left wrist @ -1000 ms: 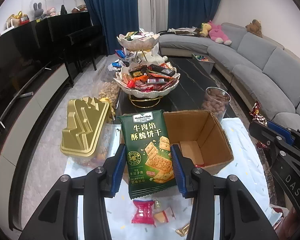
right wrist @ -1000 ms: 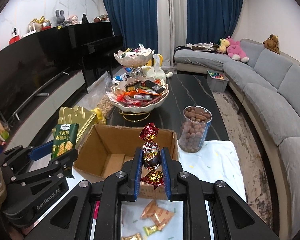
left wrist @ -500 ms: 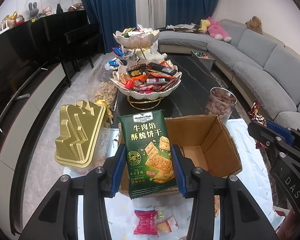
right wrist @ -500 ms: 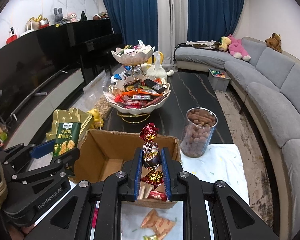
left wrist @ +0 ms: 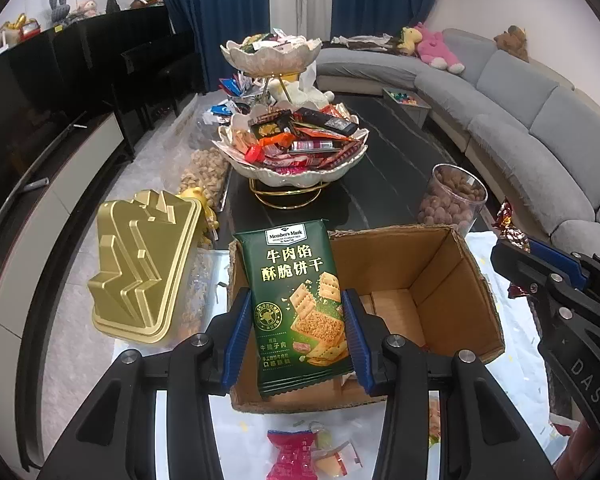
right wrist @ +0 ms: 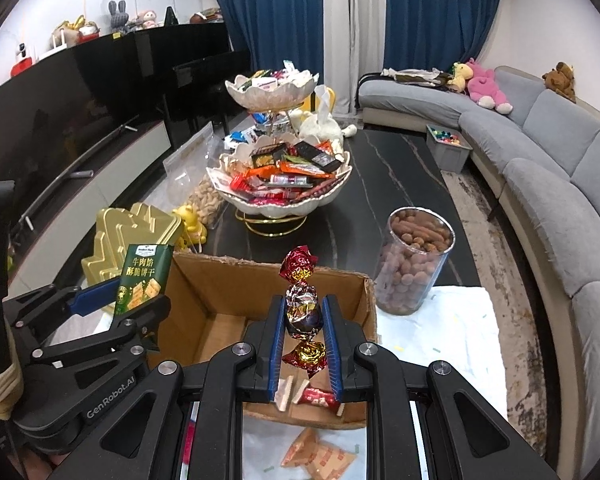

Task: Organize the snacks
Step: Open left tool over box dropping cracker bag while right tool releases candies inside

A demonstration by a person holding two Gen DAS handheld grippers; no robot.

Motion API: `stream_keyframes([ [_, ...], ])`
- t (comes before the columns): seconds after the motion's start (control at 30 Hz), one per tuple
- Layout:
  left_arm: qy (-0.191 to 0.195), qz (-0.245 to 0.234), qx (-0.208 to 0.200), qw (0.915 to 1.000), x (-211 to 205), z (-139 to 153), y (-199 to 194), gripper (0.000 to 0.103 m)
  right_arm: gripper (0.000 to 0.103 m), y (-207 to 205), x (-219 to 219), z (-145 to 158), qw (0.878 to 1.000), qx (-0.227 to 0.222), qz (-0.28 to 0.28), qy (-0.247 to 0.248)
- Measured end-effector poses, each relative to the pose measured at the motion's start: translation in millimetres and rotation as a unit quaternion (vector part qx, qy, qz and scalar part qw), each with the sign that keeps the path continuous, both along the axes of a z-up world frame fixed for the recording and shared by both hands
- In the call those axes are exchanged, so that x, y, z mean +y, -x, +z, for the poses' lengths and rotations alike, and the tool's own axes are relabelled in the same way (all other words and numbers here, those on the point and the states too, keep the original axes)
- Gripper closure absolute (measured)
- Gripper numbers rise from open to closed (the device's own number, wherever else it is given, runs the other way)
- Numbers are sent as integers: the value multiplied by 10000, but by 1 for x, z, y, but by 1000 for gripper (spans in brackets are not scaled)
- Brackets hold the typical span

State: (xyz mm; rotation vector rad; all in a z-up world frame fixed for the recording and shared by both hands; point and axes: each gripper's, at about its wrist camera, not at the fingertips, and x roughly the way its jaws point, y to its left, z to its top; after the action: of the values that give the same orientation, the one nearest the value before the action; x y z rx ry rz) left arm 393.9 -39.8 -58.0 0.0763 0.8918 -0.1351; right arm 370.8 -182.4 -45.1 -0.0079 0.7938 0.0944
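My left gripper (left wrist: 296, 320) is shut on a green biscuit packet (left wrist: 296, 300), held upright over the near left corner of an open cardboard box (left wrist: 440, 280). My right gripper (right wrist: 303, 320) is shut on a red and gold foil-wrapped candy (right wrist: 302, 308), held over the same box (right wrist: 220, 276), above its near side. A few small snacks (right wrist: 316, 396) lie on the box floor. The left gripper and its packet (right wrist: 142, 280) also show at the left of the right wrist view. The right gripper (left wrist: 540, 276) shows at the right of the left wrist view.
A two-tier shell-shaped snack stand (left wrist: 292, 152) stands behind the box on the dark table. A clear jar of nuts (right wrist: 414, 260) stands at the box's right. A gold tin (left wrist: 144, 272) lies at its left. Loose wrapped snacks (left wrist: 296, 456) (right wrist: 320, 456) lie on the white cloth in front.
Both grippers have moved forward over the box with their snacks still held. The box now lies nearer and lower in both views.
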Motion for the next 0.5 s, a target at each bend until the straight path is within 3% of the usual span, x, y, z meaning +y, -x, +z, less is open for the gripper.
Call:
stream_keyframes([
  [0.43,-41,-111,53,9999,-5,-3,-5,58,83,-10,-4,-7,9999,91,51,-43],
  [0.5,-48,-107,38,9999,-4,-2,-3,56,74,-10,-5,-7,10000,86,10,-6],
])
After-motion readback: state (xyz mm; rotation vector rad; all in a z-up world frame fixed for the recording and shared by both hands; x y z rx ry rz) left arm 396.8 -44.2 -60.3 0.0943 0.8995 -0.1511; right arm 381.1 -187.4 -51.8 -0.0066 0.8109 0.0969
